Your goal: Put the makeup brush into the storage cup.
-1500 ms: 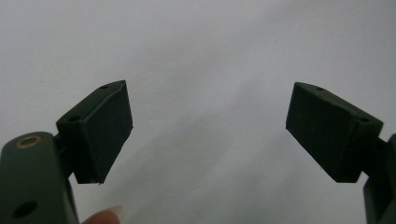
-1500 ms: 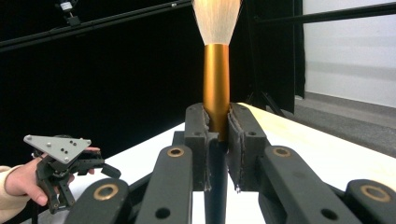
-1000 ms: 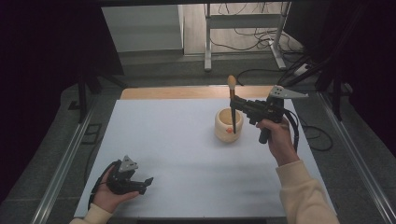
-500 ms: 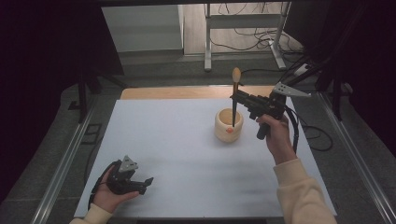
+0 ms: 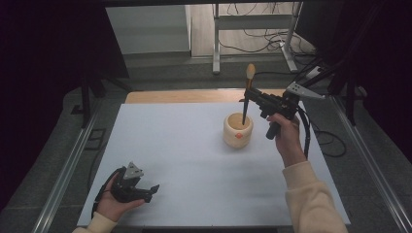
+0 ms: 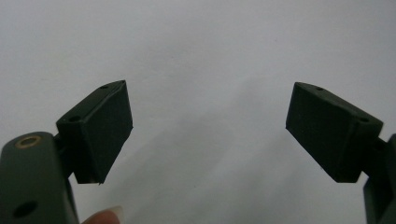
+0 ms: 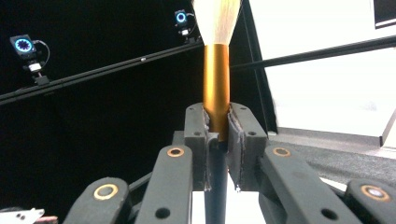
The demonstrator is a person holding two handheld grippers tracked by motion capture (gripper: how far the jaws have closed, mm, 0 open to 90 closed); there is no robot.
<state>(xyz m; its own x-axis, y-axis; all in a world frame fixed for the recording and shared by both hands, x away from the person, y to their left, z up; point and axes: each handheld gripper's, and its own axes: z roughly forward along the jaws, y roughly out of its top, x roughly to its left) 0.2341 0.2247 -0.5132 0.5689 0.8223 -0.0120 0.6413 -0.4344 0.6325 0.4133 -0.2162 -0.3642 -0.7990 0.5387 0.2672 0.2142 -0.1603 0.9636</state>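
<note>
High view: white table (image 5: 184,160), cream wooden cup (image 5: 238,130) right of centre, toward the far edge; right gripper (image 5: 248,101) raised just above the cup, clamped on an upright makeup brush (image 5: 247,94), pale bristles up, dark handle tip hanging over the cup's mouth, whether inside the rim or just above it unclear; left gripper (image 5: 151,190) resting at the near left corner, well apart from everything. Left gripper view: two black jaws spread wide, nothing between them but bare white tabletop. Right gripper view: jaws pressed together on the brush at the join of gold ferrule (image 7: 216,74) and dark handle, bristles fanning out above. Likely step: standing the brush in the cup. Next move, by judgement: straight descent with the handle centred over the opening, grip loosened once the handle is well inside the cup.
</note>
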